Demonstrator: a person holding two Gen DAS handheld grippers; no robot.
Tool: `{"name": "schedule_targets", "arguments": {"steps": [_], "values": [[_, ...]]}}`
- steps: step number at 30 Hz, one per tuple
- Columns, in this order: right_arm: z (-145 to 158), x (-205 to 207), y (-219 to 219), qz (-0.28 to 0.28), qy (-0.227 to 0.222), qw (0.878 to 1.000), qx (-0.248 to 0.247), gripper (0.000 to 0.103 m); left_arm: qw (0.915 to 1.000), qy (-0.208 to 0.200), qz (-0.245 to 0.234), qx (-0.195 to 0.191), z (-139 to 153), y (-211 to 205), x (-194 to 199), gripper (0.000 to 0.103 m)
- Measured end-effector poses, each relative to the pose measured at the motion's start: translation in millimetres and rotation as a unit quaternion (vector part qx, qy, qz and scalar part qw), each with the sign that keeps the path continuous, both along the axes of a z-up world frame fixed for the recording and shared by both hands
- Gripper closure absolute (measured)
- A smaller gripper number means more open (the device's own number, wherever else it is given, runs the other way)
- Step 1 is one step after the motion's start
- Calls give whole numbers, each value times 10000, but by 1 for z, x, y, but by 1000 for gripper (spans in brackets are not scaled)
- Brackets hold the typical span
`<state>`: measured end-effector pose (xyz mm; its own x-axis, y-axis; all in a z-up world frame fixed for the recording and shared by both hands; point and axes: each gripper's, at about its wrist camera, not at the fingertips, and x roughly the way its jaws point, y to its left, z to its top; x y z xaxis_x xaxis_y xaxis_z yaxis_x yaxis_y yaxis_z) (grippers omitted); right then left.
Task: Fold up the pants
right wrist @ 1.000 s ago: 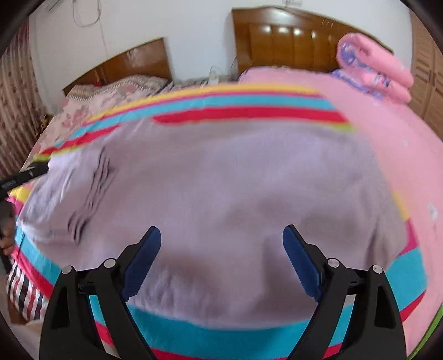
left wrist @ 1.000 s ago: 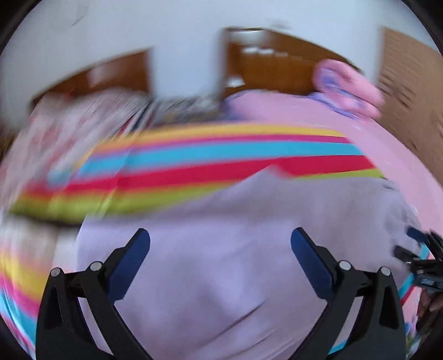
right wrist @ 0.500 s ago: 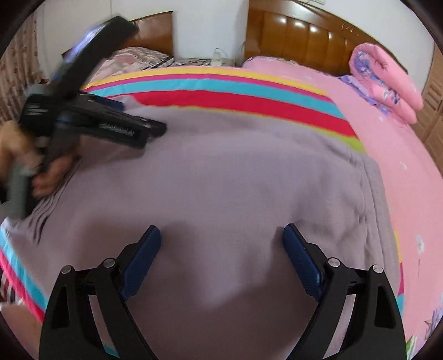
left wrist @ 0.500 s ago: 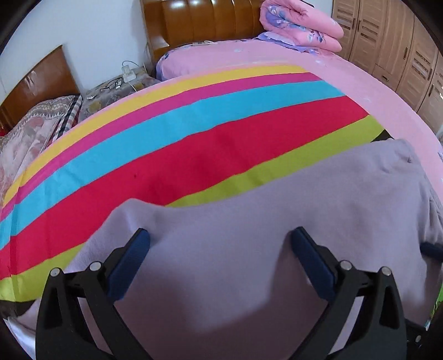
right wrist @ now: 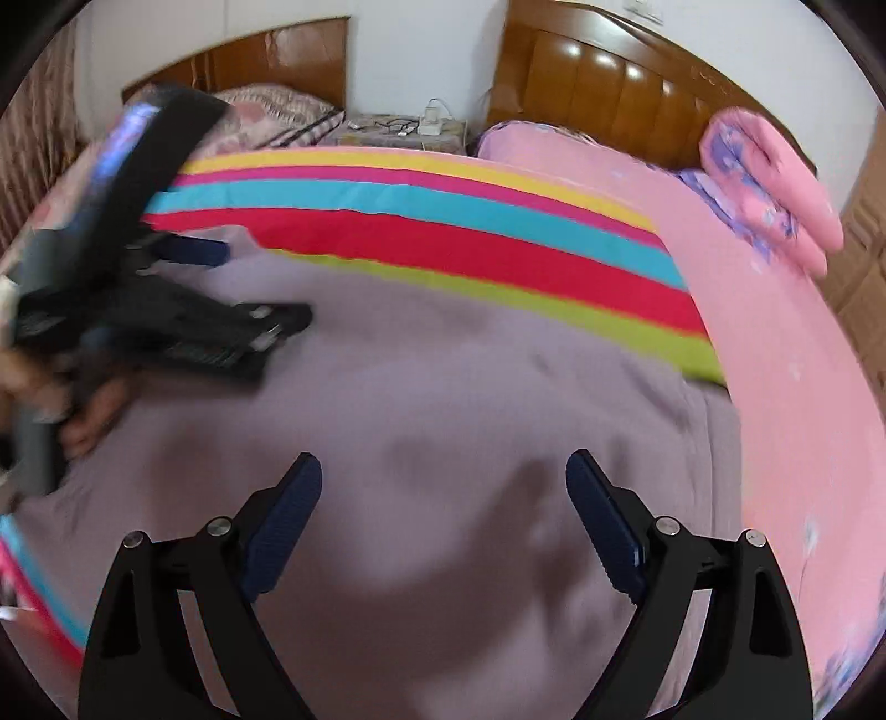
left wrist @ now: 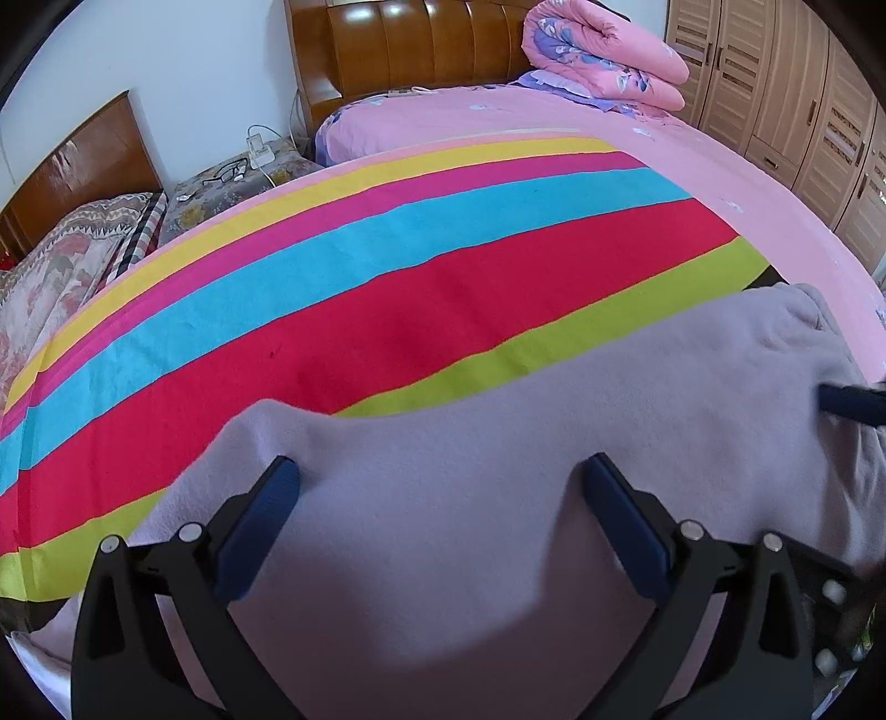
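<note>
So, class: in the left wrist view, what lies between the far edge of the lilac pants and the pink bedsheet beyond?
Only the striped cloth: between the pants and the pink bedsheet, nothing rests on its stripes.

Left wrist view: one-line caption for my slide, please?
Open left claw above lilac pants spread on a rainbow-striped sheet, bed headboard beyond.

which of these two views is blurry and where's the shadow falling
Left wrist view: sharp, with a soft shadow on the lilac pants beneath the open left gripper. Right wrist view: the left gripper smeared by motion, shadow blotches under the open right gripper.
</note>
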<state>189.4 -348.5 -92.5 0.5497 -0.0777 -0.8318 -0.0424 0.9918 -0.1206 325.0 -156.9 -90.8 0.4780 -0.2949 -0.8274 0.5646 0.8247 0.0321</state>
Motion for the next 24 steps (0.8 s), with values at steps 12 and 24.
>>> {"name": "schedule_targets", "arguments": {"steps": [12,24], "values": [[9,-68,-37,50,75,9973,728,15,9961,-117,-661,-567,44,-64,-30,1],[6,-104,-45,-195,-310,9933,1098,14,9950,144,-954,-240,-5,-133,-15,1]]}}
